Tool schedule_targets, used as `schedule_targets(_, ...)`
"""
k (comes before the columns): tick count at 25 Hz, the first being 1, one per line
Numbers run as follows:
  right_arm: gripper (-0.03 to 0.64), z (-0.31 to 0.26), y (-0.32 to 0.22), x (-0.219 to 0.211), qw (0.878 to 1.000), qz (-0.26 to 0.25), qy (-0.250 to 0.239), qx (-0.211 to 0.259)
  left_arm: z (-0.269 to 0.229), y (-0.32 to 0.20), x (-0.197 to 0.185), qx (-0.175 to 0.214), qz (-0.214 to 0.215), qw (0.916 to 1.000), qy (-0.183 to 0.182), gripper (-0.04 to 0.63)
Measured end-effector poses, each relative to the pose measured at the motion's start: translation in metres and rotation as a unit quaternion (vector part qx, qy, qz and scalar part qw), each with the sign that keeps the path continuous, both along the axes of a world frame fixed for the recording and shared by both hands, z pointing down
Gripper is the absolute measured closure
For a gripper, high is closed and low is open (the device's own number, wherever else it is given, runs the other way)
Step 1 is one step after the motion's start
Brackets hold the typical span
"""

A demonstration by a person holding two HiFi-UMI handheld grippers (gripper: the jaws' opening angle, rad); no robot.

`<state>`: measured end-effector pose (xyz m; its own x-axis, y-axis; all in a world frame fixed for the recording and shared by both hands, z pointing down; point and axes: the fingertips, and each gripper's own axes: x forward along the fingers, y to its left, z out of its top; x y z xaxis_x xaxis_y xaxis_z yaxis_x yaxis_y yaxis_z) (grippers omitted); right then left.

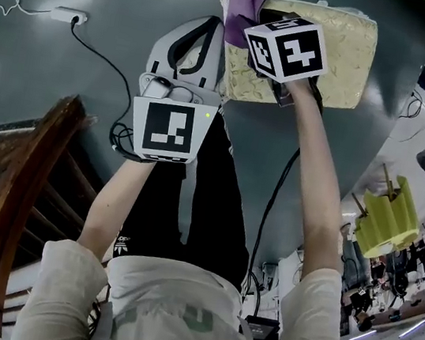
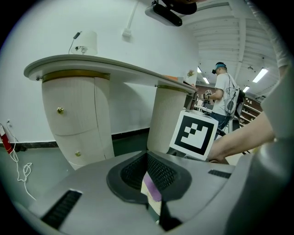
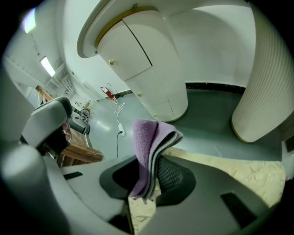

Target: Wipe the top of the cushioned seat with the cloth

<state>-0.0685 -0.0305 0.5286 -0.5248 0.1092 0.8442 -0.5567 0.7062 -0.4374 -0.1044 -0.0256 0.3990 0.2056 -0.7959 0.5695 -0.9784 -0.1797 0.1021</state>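
The cushioned seat [image 1: 340, 45] is cream with a pale leaf pattern and lies on the grey floor ahead of me. My right gripper [image 1: 257, 25] is shut on a folded purple cloth [image 1: 243, 8] over the seat's left edge. In the right gripper view the cloth [image 3: 148, 142] stands up between the pads, with the seat [image 3: 234, 173] just beyond and below. My left gripper [image 1: 209, 27] hangs left of the seat, off it, its jaws together and holding nothing. Through its narrow slit [image 2: 148, 158] a strip of purple cloth [image 2: 151, 189] shows.
A white desk on rounded pedestals [image 2: 76, 119] stands beyond the seat. A power strip [image 1: 67, 16] and its cable lie on the floor at left. A wooden chair [image 1: 21, 191] is close at my left. Another person [image 2: 226, 94] stands far off.
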Motion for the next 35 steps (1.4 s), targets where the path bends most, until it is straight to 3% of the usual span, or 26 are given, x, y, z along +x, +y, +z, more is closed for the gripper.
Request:
schedule_targets(11,0.525,0.004,-0.055,0.116,0.996,0.04,0.069,0.04,0.006,-0.021,0.036,0.006,0.029,0.9996,0.0,0.589)
schedule_targets(21,0.525,-0.001,-0.113,0.233,0.974,0.09,0.181,0.105,0.001,-0.034,0.058,0.017,0.051,0.9986,-0.003,0.589)
schedule_targets(30,0.526,-0.002,-0.134,0.28,0.951,0.069,0.263,0.148,0.005,-0.029,0.06,0.01,0.056,0.9984,-0.004,0.589)
schedule_targets(35,0.526,0.003,-0.134,0.284,0.947,0.068,0.275,0.15,0.008,-0.026,0.056,0.004,0.056,0.9984,-0.008,0.589)
